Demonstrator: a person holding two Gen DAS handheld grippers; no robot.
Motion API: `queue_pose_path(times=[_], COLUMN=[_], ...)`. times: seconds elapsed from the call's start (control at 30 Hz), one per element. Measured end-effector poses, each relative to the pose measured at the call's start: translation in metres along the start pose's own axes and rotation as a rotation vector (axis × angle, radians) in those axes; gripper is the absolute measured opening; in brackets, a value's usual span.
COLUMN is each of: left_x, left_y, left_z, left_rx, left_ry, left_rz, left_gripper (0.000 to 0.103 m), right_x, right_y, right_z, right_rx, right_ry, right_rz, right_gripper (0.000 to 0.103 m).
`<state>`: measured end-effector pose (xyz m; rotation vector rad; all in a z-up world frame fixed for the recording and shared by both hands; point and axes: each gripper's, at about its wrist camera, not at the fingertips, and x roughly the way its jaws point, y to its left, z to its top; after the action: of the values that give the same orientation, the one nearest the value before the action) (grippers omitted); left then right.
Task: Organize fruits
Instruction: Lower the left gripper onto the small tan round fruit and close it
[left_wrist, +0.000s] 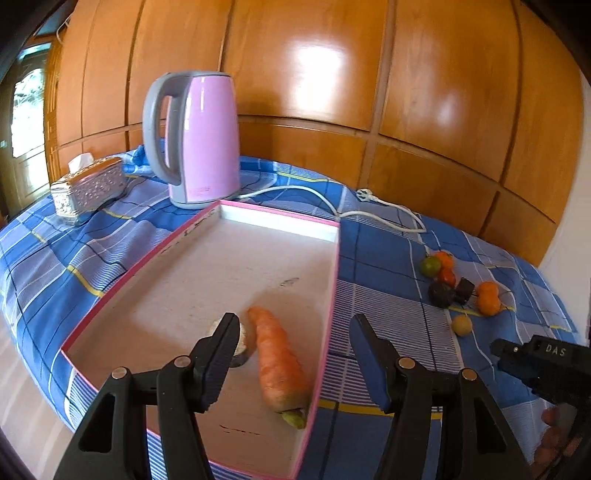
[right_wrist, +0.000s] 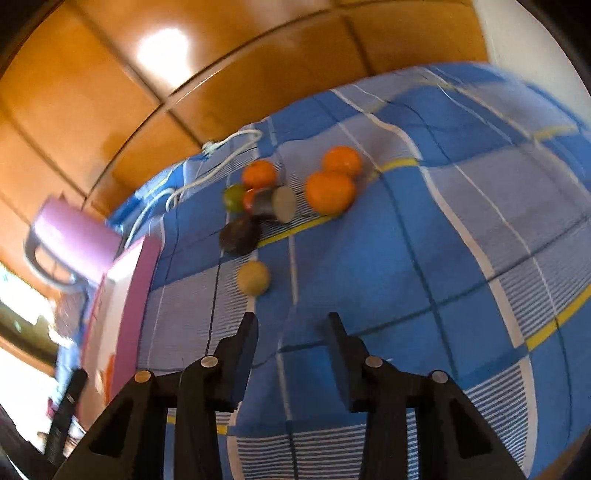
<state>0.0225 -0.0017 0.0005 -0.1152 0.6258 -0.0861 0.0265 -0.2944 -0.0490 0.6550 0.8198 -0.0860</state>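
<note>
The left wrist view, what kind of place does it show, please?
Probably a room in a home: a pink electric kettle and a silver embossed tissue box stand on a blue checked cloth, with glossy wooden wall panels behind.

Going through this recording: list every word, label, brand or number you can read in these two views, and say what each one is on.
"DAS": raised letters on the black body of the right gripper, seen at the right edge of the left wrist view.
Small pink print low on the pink kettle: too small and blurred to read.
Dark marks on the rim of the pink-edged tray: not legible as text.
Right wrist view: no readable text.
</note>
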Motion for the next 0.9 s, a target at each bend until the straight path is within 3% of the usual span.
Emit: queue_pose_path(times=[0.33, 0.43, 0.7, 0.9], left_x=[0.003, 0.011, 0.038, 0.061], left_y=[-0.031, -0.049, -0.102, -0.129], left_z=[-0.005, -0.007, -0.012, -0.010], left_rx=[0.100, 0.148, 0.263, 0.293], left_ry=[0.028, 0.061, 0.146, 0.200], left_rz=[-0.123, -0.154, -0.255, -0.341], left_gripper=[0.054, 0.054, 0.040, 0.034], right_x=[-0.002, -0.002, -0.001, 0.000], right_y=[-0.023, -0.025, -0.025, -0.033], right_z=[0.006, 0.009, 0.018, 0.028], right_rx=[0.104, 0.109, 0.084, 0.107], right_ry=[-0.029, -0.045, -0.090, -0.117], right_rz=[0.005, -0.010, -0.075, -0.093], right_gripper=[0.035, 0.035, 0.035, 0.035])
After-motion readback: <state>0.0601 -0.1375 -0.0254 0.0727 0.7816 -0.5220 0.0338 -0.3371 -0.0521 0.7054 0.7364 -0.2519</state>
